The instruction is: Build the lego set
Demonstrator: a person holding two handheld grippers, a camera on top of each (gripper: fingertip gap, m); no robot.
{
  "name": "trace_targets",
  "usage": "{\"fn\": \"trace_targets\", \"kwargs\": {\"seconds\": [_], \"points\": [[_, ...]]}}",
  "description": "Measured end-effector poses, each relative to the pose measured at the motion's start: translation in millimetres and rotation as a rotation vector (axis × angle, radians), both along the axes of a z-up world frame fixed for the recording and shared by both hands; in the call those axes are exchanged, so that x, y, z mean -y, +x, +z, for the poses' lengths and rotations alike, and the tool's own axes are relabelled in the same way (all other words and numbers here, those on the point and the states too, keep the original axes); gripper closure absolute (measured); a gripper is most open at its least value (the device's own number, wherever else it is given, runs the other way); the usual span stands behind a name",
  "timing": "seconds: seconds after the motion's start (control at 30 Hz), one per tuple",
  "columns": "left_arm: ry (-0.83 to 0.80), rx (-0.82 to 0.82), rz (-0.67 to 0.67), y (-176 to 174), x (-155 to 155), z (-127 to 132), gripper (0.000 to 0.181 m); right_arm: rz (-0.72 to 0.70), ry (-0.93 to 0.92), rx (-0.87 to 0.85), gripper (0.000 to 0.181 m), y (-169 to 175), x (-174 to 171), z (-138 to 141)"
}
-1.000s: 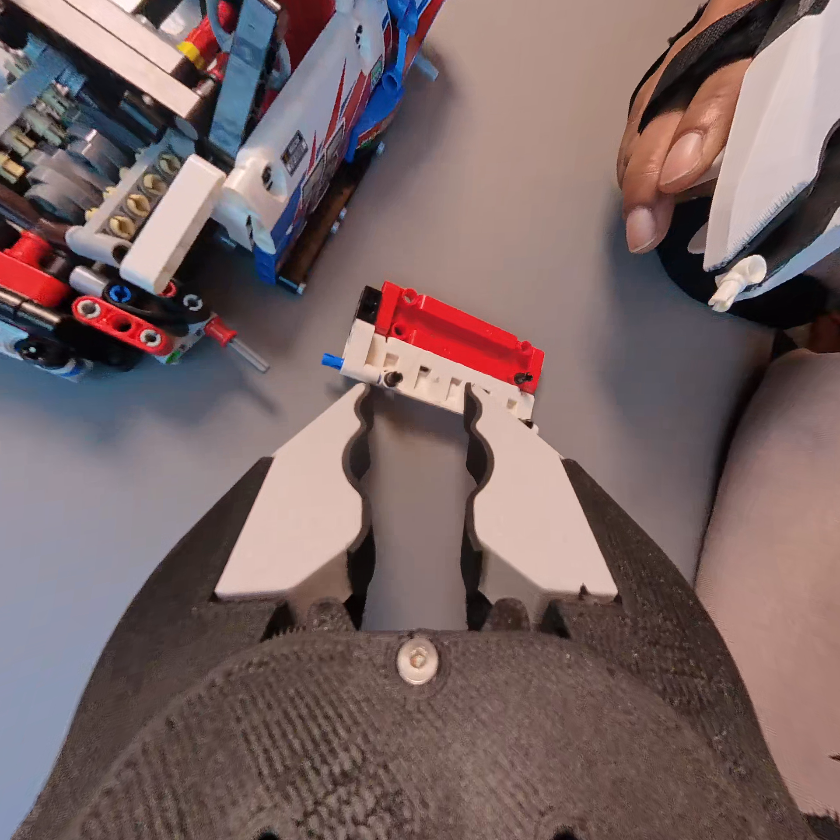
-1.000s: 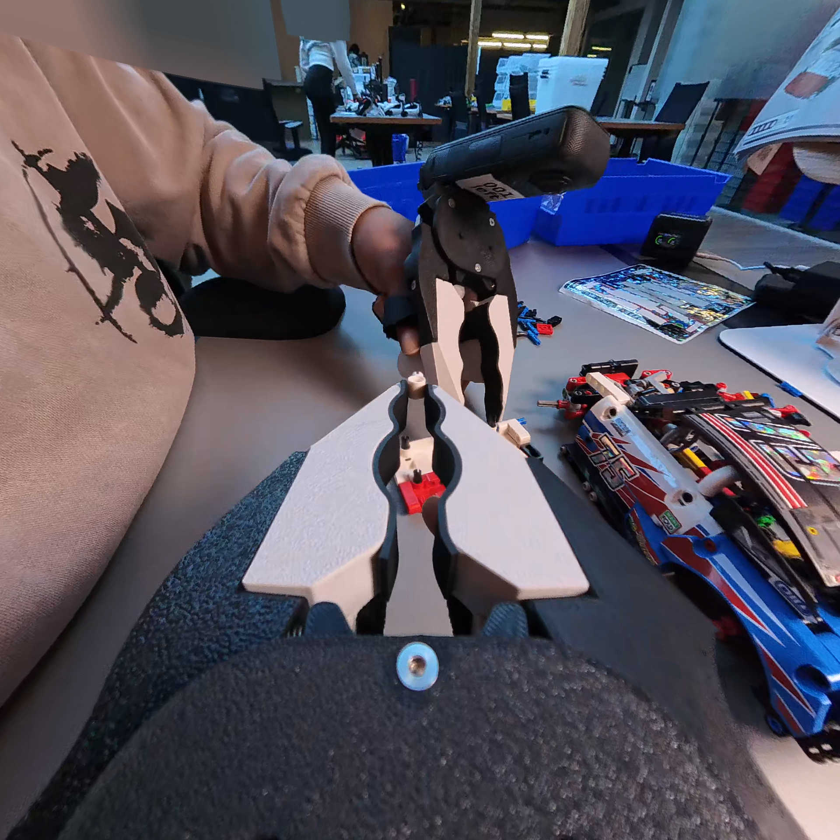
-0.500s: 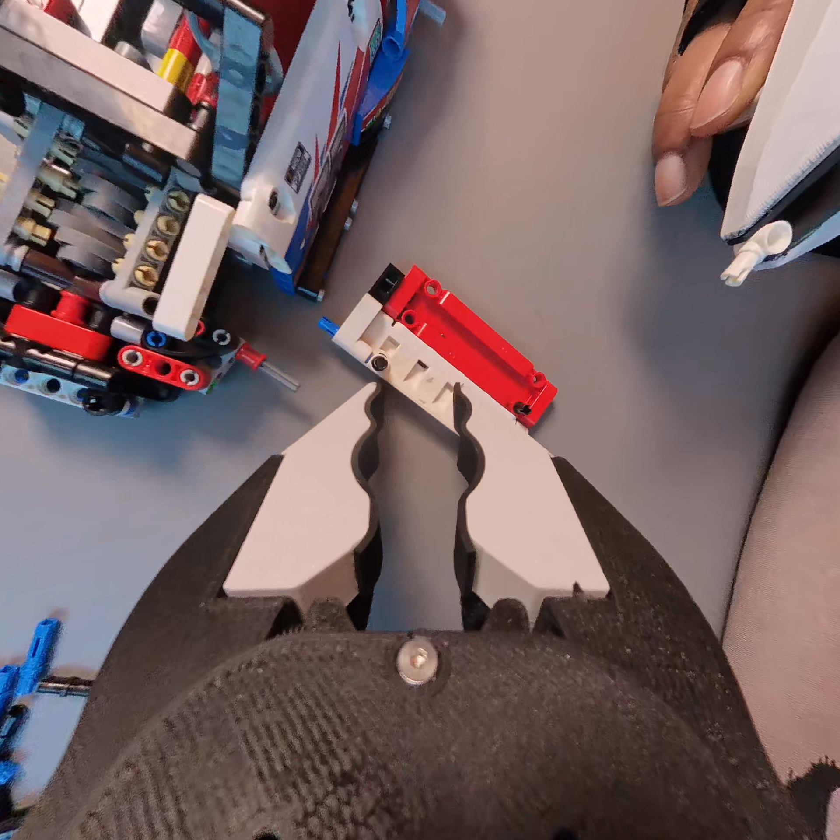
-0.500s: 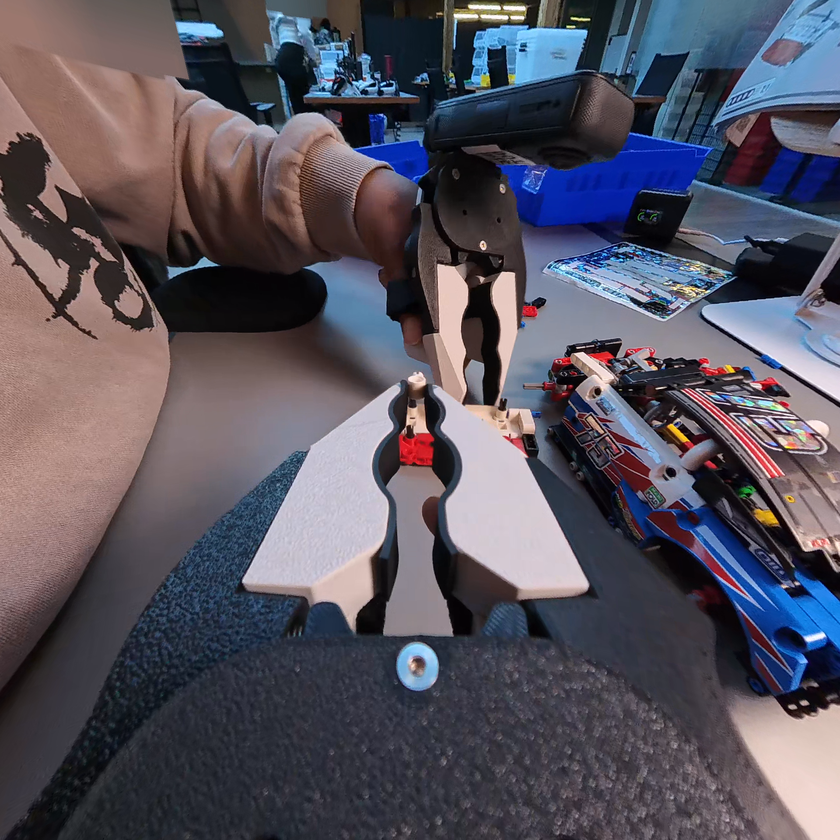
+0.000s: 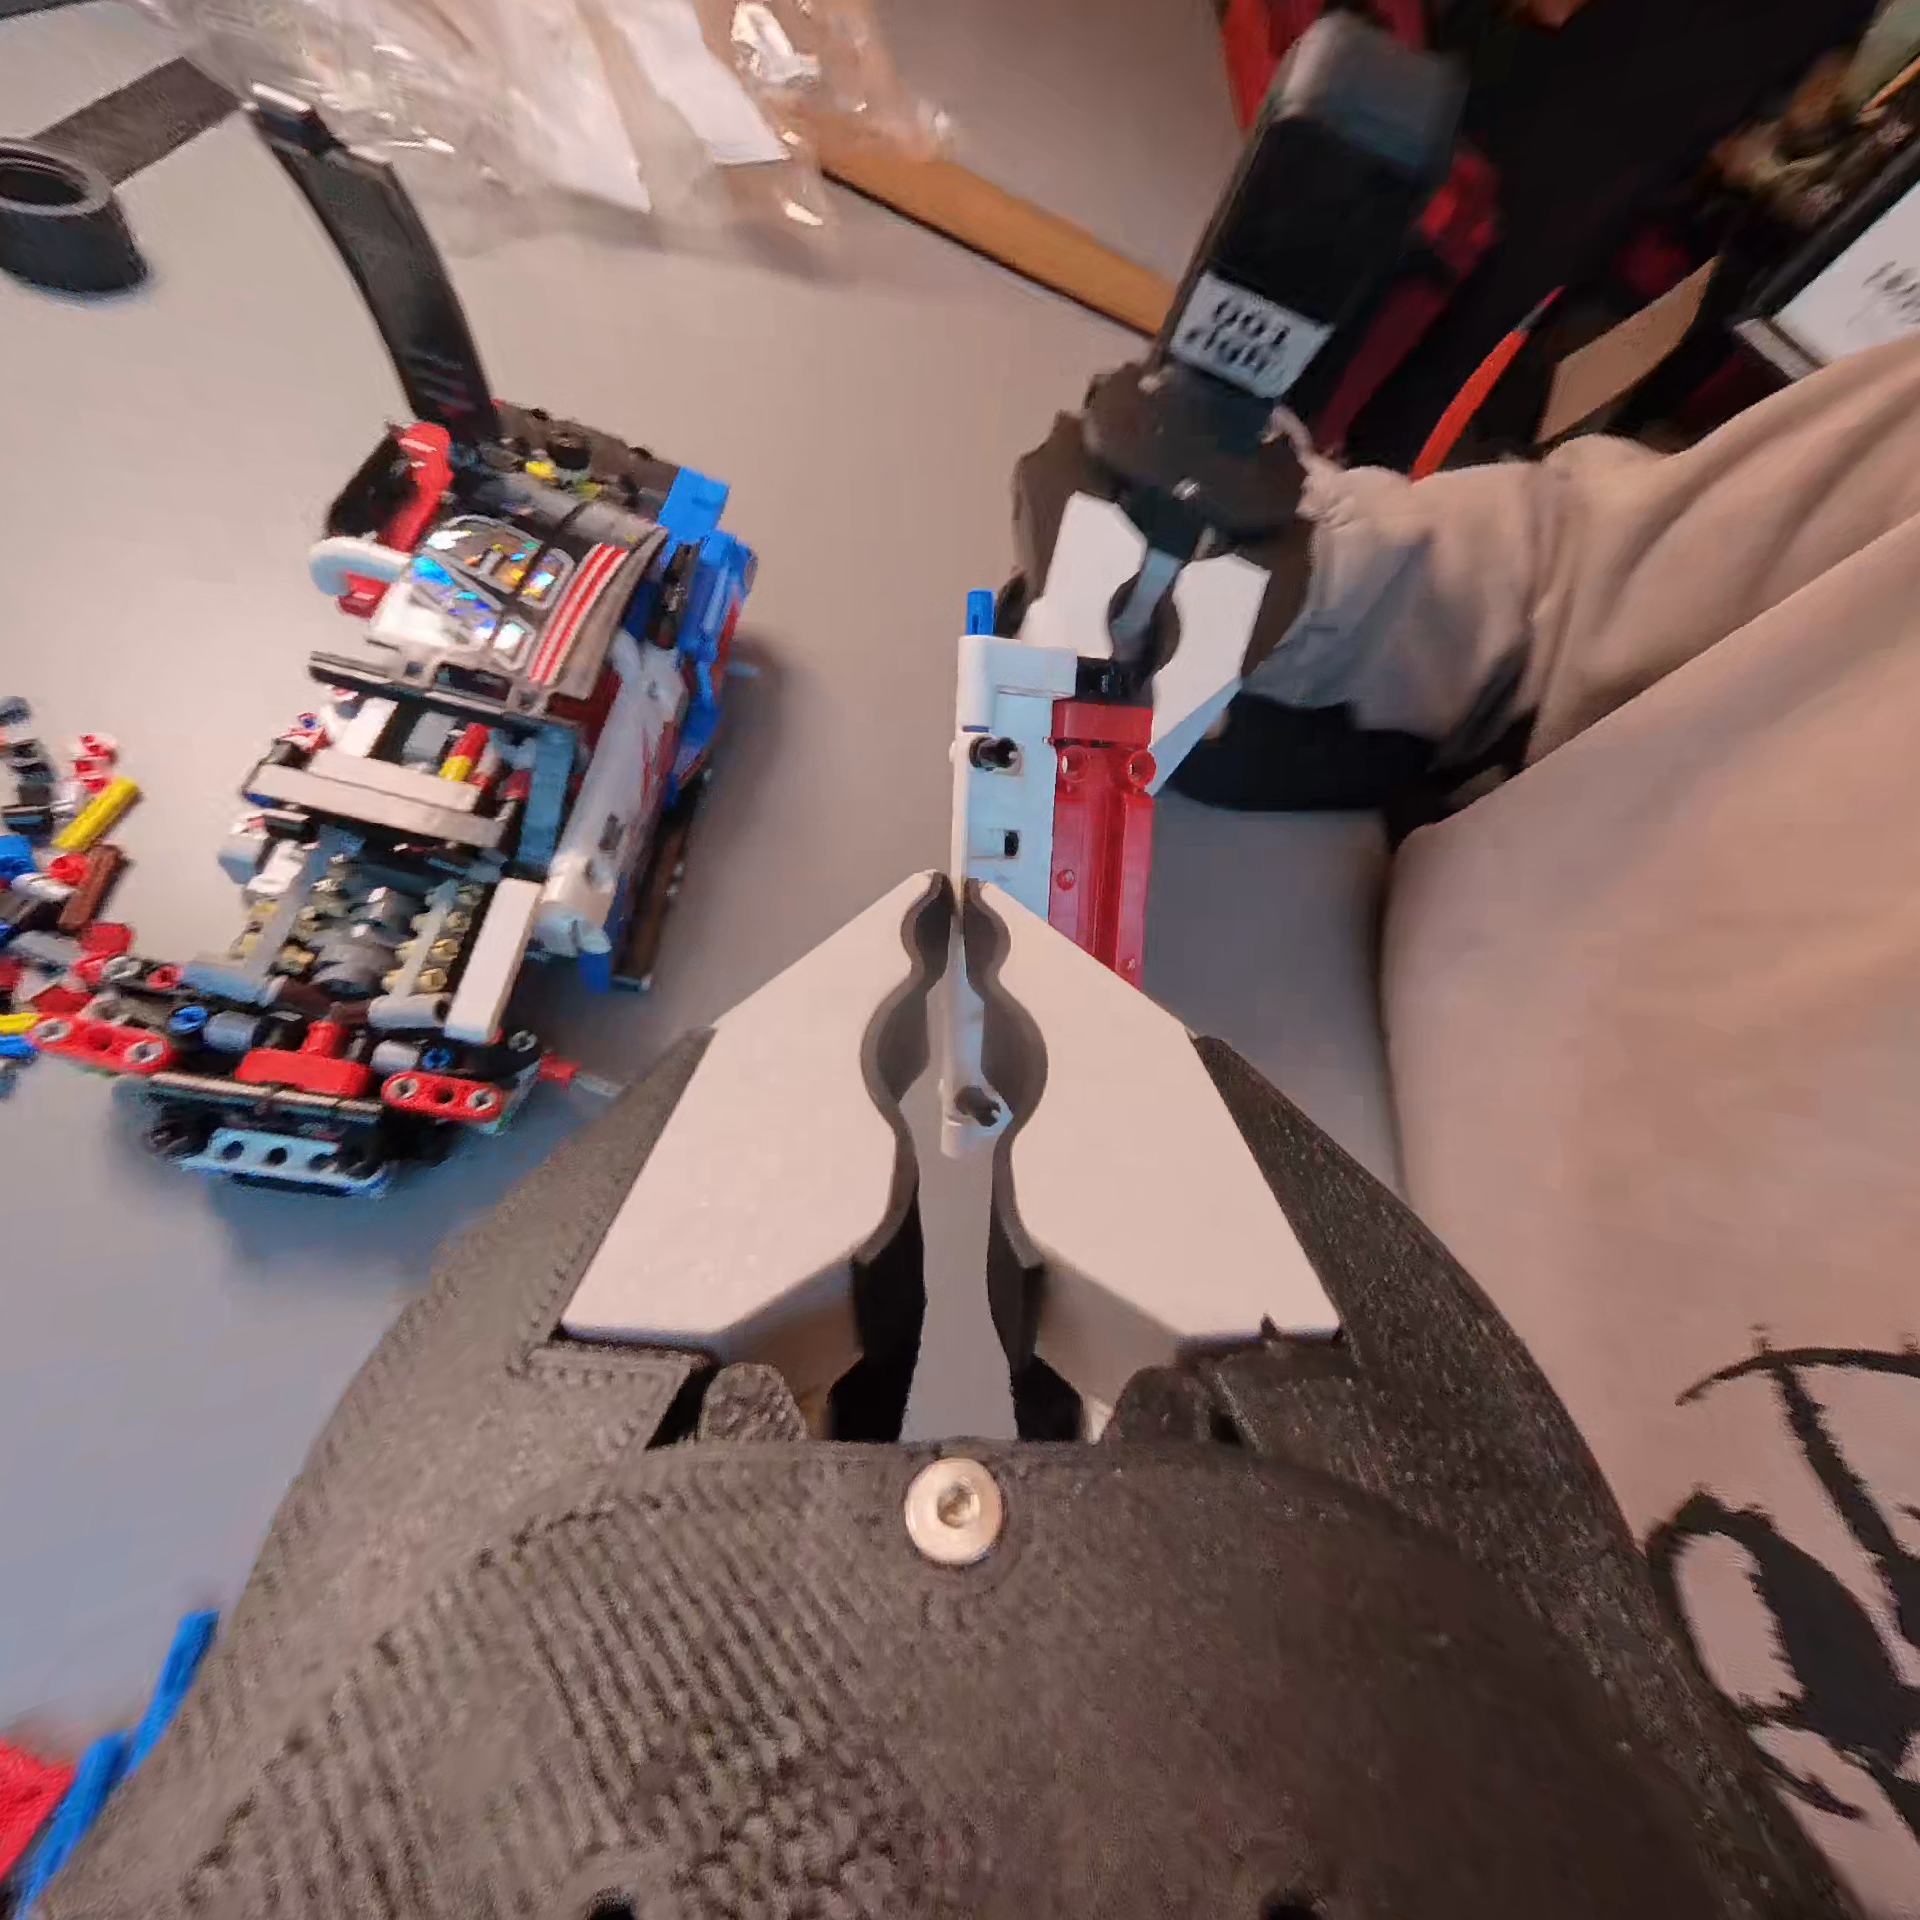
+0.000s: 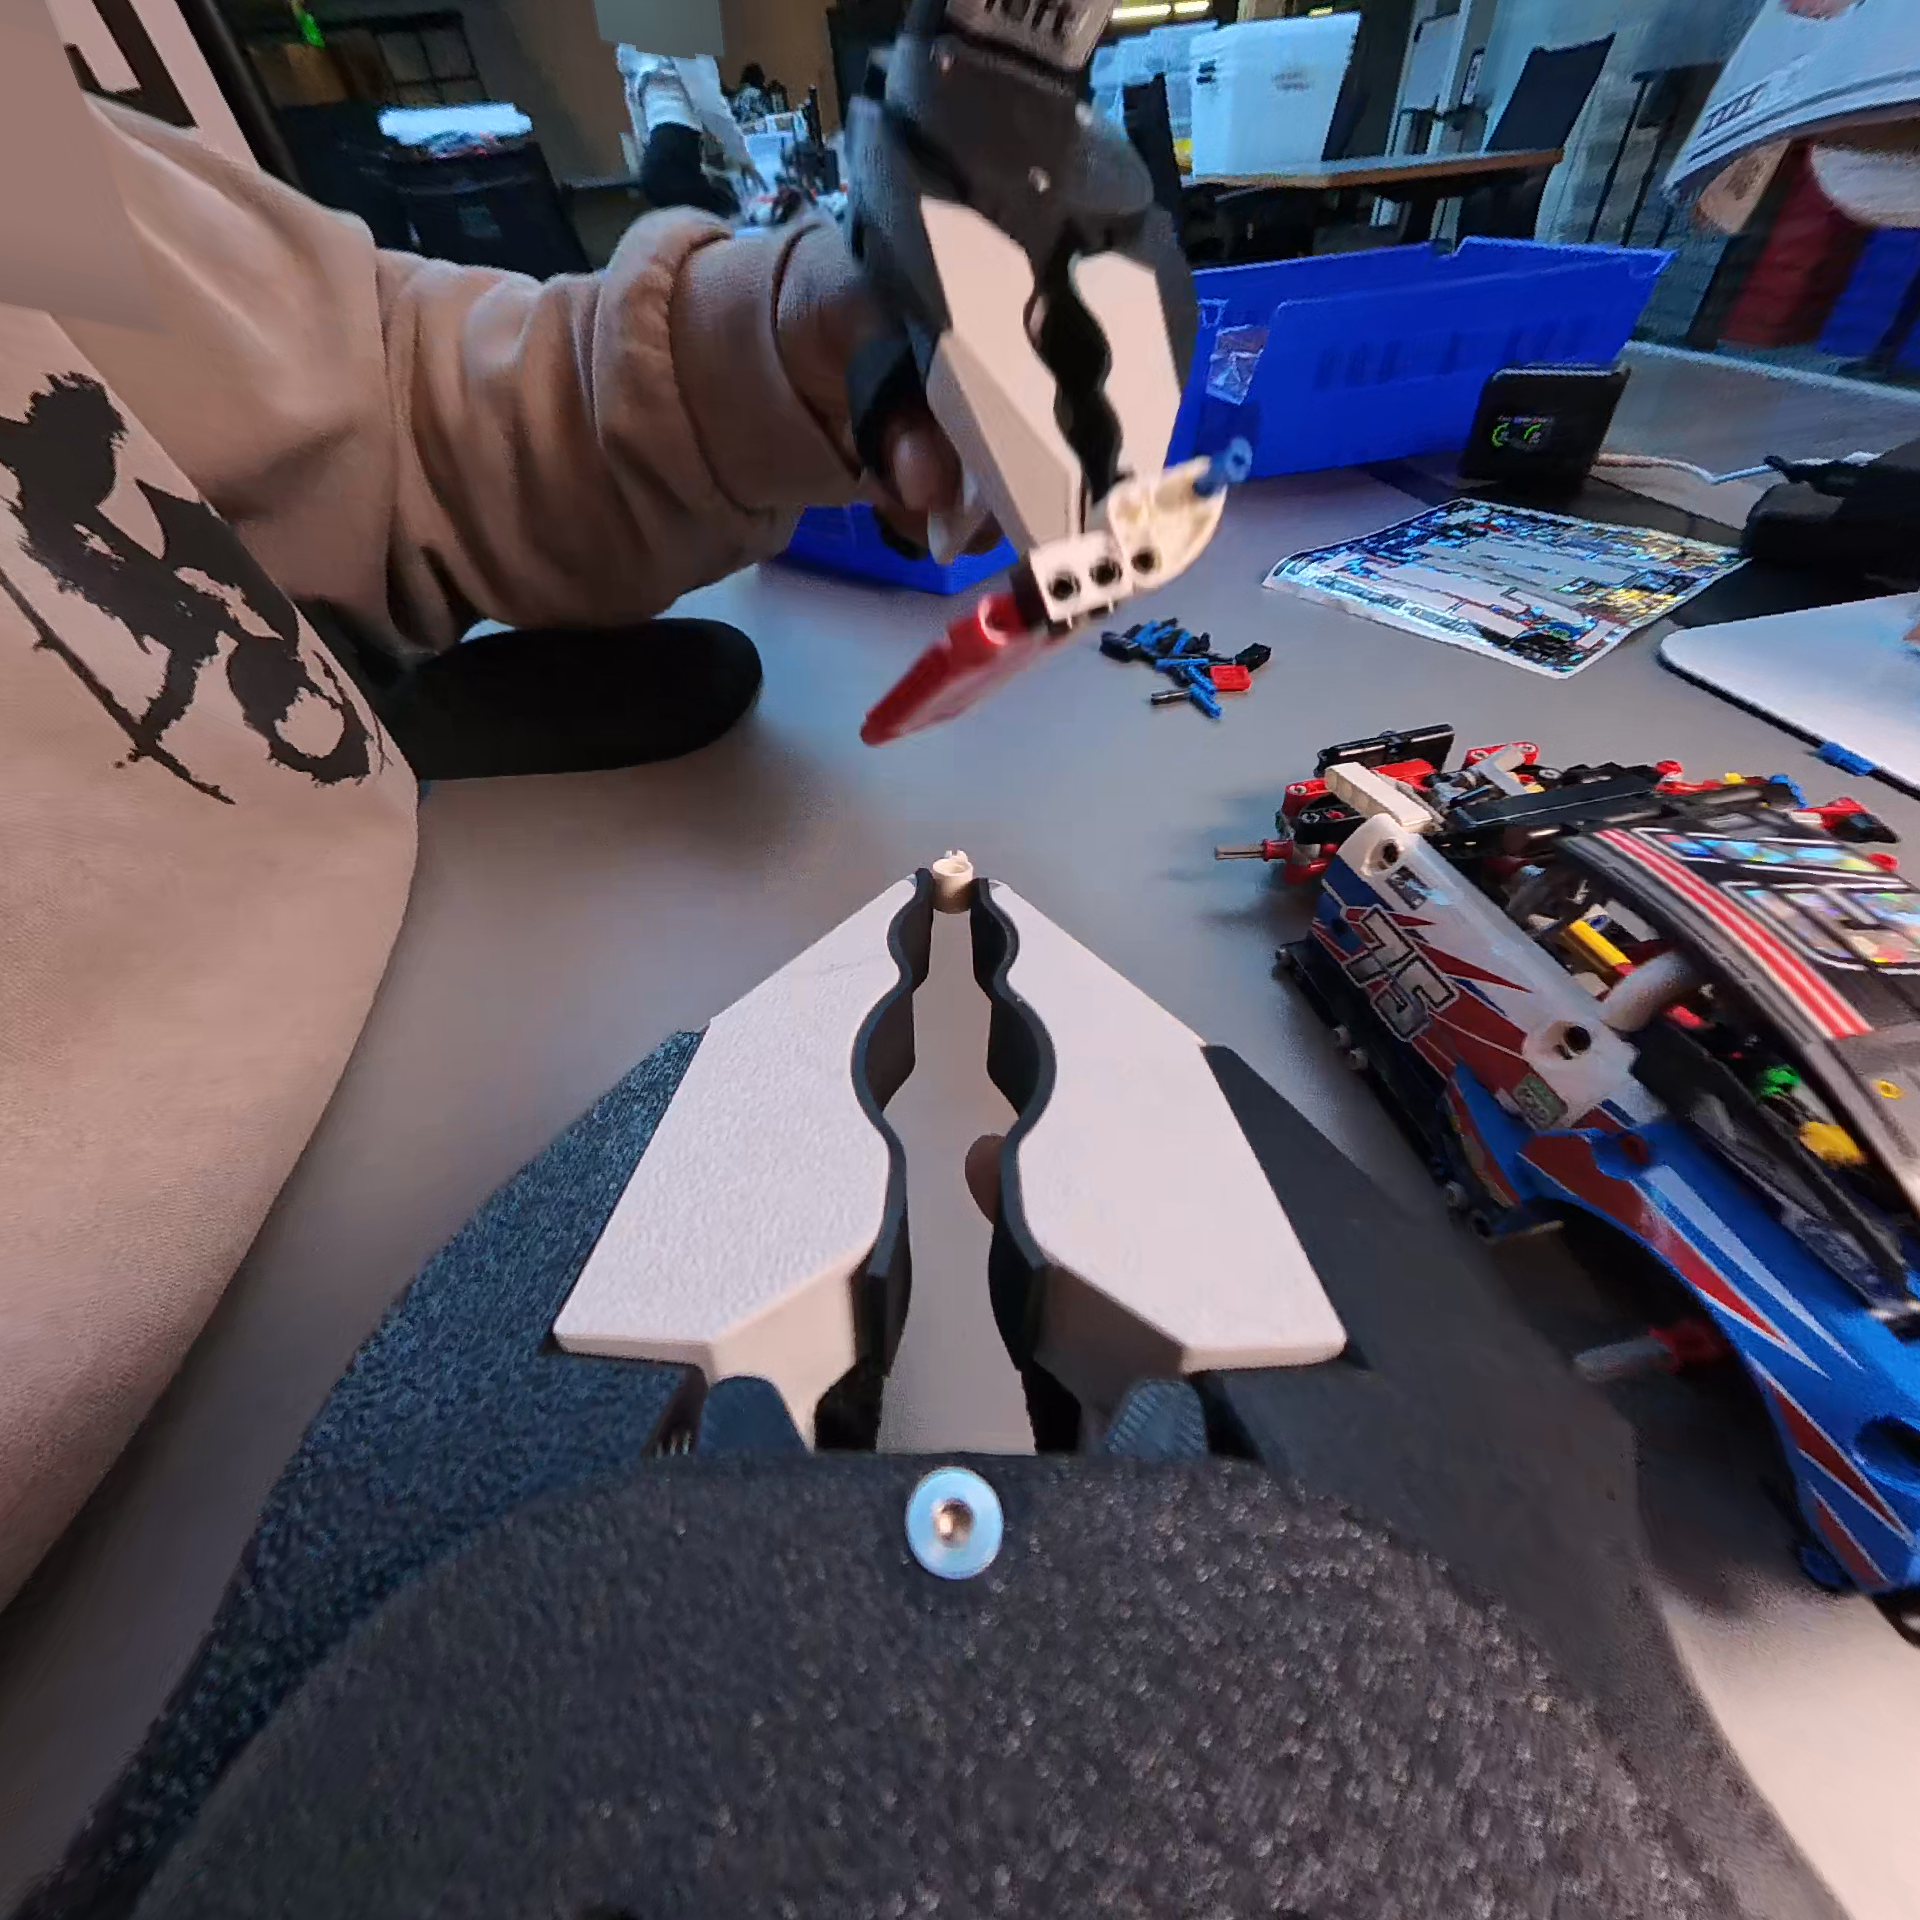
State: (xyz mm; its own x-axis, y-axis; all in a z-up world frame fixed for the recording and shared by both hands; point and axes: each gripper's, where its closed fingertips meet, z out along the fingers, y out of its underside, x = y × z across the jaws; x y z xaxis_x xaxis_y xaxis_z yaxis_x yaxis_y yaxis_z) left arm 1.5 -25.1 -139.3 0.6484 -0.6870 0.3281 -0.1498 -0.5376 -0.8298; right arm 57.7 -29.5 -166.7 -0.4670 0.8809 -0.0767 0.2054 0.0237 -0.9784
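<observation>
My left gripper (image 5: 951, 885) is shut on the white edge of a white-and-red lego sub-assembly (image 5: 1000, 774) and holds it in the air, long side pointing away. From the right wrist view, the left gripper (image 6: 1091, 499) holds the sub-assembly (image 6: 1091, 561) tilted above the table, red panel hanging down left. My right gripper (image 6: 948, 891) is shut on a small tan peg (image 6: 951, 871) at its tips, low over the table. It also shows in the left wrist view (image 5: 1138, 665), just beyond the sub-assembly. The partly built blue, white and red car (image 5: 468, 810) (image 6: 1610, 1039) stands on the grey table.
Loose small pieces (image 5: 62, 831) lie left of the car, and blue pins (image 6: 1184, 665) lie behind it. Blue bins (image 6: 1403, 343), a sticker sheet (image 6: 1496, 582) and a small black device (image 6: 1538, 426) are at the back. A person's beige sleeve (image 6: 582, 416) fills the left. The tips of one gripper are about 7 centimeters away from the tips of the other.
My left gripper has shut on the white-and-red sub-assembly and lifted it off the table, turning it up. My right gripper, still shut on the peg, now sits below and apart from it.
</observation>
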Motion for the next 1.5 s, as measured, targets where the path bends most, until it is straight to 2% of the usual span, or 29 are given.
{"fn": "trace_targets", "kwargs": {"seconds": [0.1,0.23,0.43,0.57,0.63,0.73,0.93,1.03,1.17,1.2,1.23,1.33,1.5], "points": [[-0.085,0.122,-0.098,25.1,11.9,17.7,0.181,0.052,0.007,0.015,0.177,-8.1,19.6,-6.4],[-0.221,0.189,-0.135,57.6,12.7,13.7,0.181,0.124,-0.02,-0.021,0.177,-18.9,50.6,-0.3],[-0.285,0.133,-0.145,74.9,13.2,12.8,0.18,0.174,-0.087,-0.127,0.179,-15.0,61.6,17.6],[-0.264,0.114,-0.151,79.6,13.0,23.7,0.169,0.21,-0.116,-0.175,0.178,-8.8,64.9,28.5],[-0.266,0.105,-0.153,78.4,12.1,25.3,0.156,0.214,-0.105,-0.167,0.176,-8.1,66.0,26.6],[-0.369,0.092,-0.194,80.3,19.7,15.4,0.134,0.207,-0.061,-0.123,0.175,-10.3,65.8,17.4],[-0.512,0.047,-0.273,90.3,37.2,-26.2,0.117,0.173,0.071,0.113,0.178,-15.5,63.6,-20.2],[-0.496,0.08,-0.294,91.8,39.7,-37.3,0.127,0.19,0.065,0.219,0.178,-10.1,67.4,-30.7],[-0.526,0.242,-0.294,93.4,43.4,-42.0,0.134,0.221,0.052,0.342,0.169,-1.4,70.0,-37.1],[-0.533,0.283,-0.292,93.3,44.3,-42.8,0.136,0.228,0.055,0.37,0.172,0.9,70.8,-38.8],[-0.535,0.327,-0.293,93.8,45.4,-42.9,0.136,0.236,0.053,0.405,0.166,3.2,71.5,-40.1],[-0.515,0.443,-0.309,95.8,48.9,-38.3,0.139,0.283,0.035,0.443,0.172,10.1,76.6,-36.5],[-0.47,0.506,-0.356,97.3,55.2,-34.1,0.144,0.369,0.022,0.504,0.177,22.7,83.7,-31.5]]}}
